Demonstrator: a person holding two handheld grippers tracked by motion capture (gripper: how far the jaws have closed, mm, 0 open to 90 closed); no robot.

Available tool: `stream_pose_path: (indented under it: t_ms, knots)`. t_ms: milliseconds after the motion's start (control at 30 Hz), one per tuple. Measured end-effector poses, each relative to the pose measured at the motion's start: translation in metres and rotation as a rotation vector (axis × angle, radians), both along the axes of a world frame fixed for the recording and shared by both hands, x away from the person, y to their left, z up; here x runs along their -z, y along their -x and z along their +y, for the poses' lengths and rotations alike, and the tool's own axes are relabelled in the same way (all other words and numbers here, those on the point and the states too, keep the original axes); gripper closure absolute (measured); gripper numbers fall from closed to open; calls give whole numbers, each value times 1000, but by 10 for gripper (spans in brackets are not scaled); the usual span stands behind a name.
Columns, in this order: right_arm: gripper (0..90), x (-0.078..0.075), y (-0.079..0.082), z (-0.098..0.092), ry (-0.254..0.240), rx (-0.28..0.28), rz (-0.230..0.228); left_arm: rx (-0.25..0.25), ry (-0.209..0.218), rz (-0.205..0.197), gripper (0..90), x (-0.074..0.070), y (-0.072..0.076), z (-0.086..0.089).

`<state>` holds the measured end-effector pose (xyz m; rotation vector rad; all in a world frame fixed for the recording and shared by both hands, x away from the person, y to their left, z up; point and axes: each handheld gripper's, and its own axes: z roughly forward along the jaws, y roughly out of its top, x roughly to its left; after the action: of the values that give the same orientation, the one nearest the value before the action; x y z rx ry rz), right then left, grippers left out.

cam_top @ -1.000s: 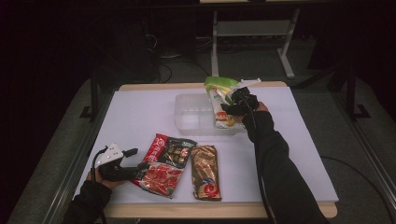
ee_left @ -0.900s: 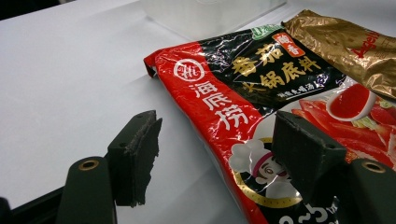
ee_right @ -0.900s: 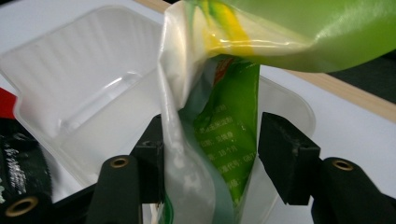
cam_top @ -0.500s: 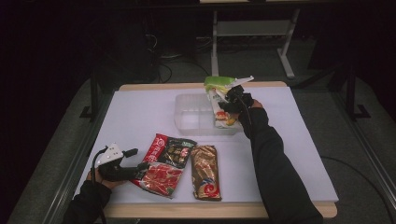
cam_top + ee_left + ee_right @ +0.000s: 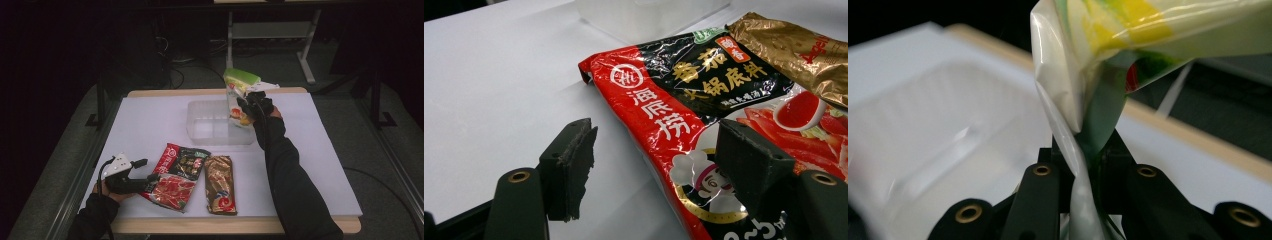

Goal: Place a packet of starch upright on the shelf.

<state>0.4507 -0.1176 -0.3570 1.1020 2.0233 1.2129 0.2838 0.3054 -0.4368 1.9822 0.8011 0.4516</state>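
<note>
High view looked down over the whole surface (image 5: 150, 120); each claw camera sat close along its jaws — all shared the clear tray (image 5: 210, 125).

You're looking at glossy, crinkled foil on the red sauce packet (image 5: 664, 125) and gold packet (image 5: 794, 47), a frosted clear plastic tray (image 5: 210, 125), a matt white tabletop (image 5: 150, 120) edged in wood, and rough matt black pads (image 5: 574, 165).

Three snack packets (image 5: 179, 176) (image 5: 220, 184) (image 5: 239, 97), one clear bin (image 5: 210, 122), two claws (image 5: 152, 177) (image 5: 246, 106).
</note>
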Motion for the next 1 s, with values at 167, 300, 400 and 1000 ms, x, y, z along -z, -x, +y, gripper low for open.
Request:
stream_pose_path:
  t_ms: [167,300,400,1000]
  knots:
    - [809,3,1,3,-54,96,-96,4,4,-4,313,-1,1,0]
    - [809,19,2,11,-62,146,-143,7,6,-6,313,-1,1,0]
    - [807,35,4,16,-67,172,-162,9,7,-7,314,-1,1,-1]
    - [467,52,18,9,-74,4,-48,8,0,3,313,1,1,0]
